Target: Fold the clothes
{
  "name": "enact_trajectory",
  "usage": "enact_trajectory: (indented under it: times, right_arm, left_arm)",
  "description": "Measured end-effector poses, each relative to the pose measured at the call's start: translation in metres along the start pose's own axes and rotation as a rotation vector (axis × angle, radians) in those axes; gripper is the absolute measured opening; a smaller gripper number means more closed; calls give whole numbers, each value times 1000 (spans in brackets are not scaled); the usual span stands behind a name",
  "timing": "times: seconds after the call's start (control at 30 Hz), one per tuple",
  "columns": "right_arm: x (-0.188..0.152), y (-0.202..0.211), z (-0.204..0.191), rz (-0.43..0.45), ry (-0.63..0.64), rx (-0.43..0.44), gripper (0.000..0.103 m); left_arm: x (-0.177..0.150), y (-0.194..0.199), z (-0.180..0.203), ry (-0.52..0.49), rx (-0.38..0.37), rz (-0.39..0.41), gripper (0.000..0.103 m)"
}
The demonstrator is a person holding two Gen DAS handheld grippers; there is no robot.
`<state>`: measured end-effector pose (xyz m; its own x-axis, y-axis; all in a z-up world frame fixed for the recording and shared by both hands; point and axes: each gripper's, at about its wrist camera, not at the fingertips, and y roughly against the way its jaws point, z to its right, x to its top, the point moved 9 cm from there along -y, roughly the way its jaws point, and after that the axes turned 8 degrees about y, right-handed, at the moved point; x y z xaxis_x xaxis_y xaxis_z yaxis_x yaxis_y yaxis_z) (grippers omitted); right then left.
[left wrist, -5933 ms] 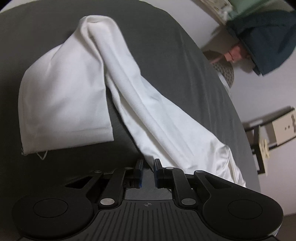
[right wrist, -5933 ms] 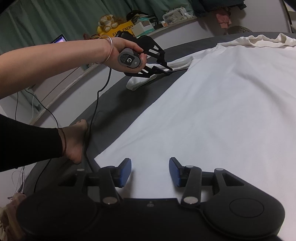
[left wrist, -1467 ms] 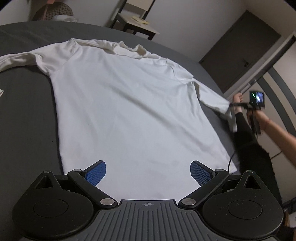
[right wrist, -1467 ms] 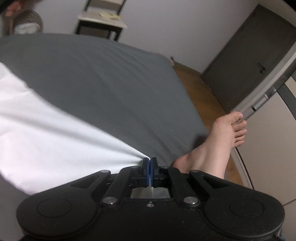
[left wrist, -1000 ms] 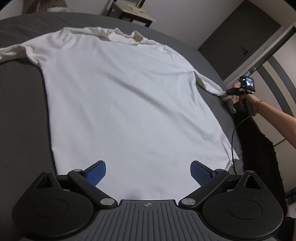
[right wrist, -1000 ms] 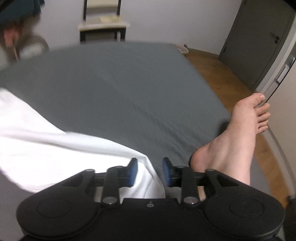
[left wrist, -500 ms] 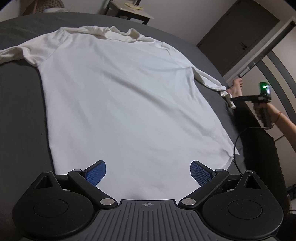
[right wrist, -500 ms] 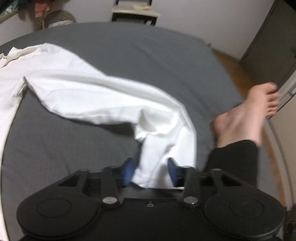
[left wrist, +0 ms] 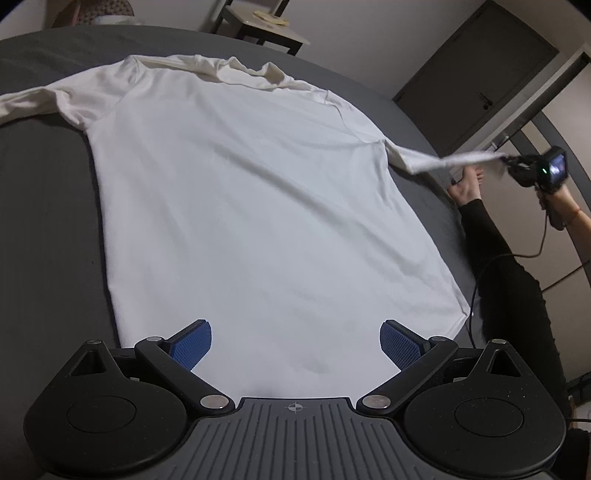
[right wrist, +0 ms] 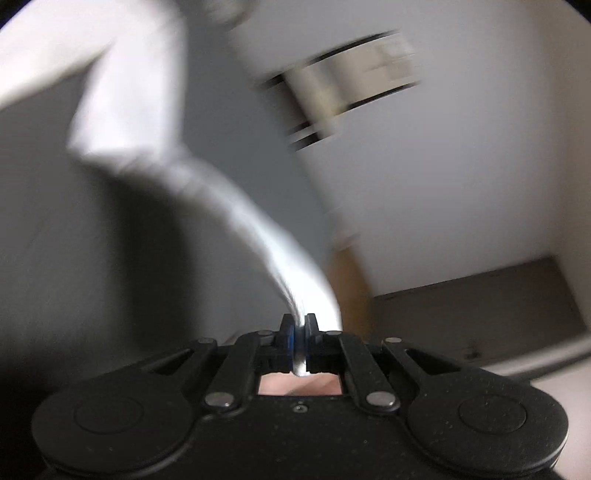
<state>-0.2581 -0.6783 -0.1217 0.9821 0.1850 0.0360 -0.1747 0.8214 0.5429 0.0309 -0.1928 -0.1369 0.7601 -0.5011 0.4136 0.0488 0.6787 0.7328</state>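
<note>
From my left wrist view I see the white long-sleeved shirt (left wrist: 258,206) spread flat on the grey bed (left wrist: 44,229), my left gripper (left wrist: 295,341) gaping wide over the near hem. Far right, my right gripper (left wrist: 511,160) stretches the right sleeve (left wrist: 443,160) out, lifted clear of the bed. The blurred right wrist view confirms its pads clamped on that sleeve (right wrist: 236,206). A side table (left wrist: 258,26) stands beyond the bed, and a bare foot (left wrist: 467,182) rests by the bed's right edge

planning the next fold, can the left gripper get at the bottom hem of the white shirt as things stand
Probably yes: the left gripper is open right above the white long-sleeved shirt's bottom hem, and nothing lies between them.
</note>
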Motion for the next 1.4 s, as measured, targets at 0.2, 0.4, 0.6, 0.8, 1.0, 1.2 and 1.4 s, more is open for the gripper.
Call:
enact_trajectory:
  times: [0.2, 0.4, 0.6, 0.8, 1.0, 1.2, 1.4]
  right_arm:
    - [-43, -17, -44, -90, -144, 235, 11]
    - [-81, -6, 4, -88, -561, 471, 52]
    - [-115, -35, 34, -44, -1121, 557, 50]
    - [-113, -91, 24, -159, -1239, 495, 36]
    - [-84, -83, 18, -125, -1007, 365, 21]
    - [-65, -76, 10, -141, -925, 380, 4]
    - [-88, -52, 49, -56, -1052, 142, 4]
  left_arm:
    - [-3, 0, 3, -14, -3, -8, 99]
    - [-4, -1, 3, -5, 3, -18, 99]
    - [-3, -2, 4, -8, 1, -19, 99]
    - [-5, -5, 2, 2, 10, -30, 99]
    - [-4, -3, 0, 2, 13, -19, 99]
    - [-4, -4, -2, 17, 9, -18, 99]
    - [-3, -1, 0, 9, 6, -8, 99]
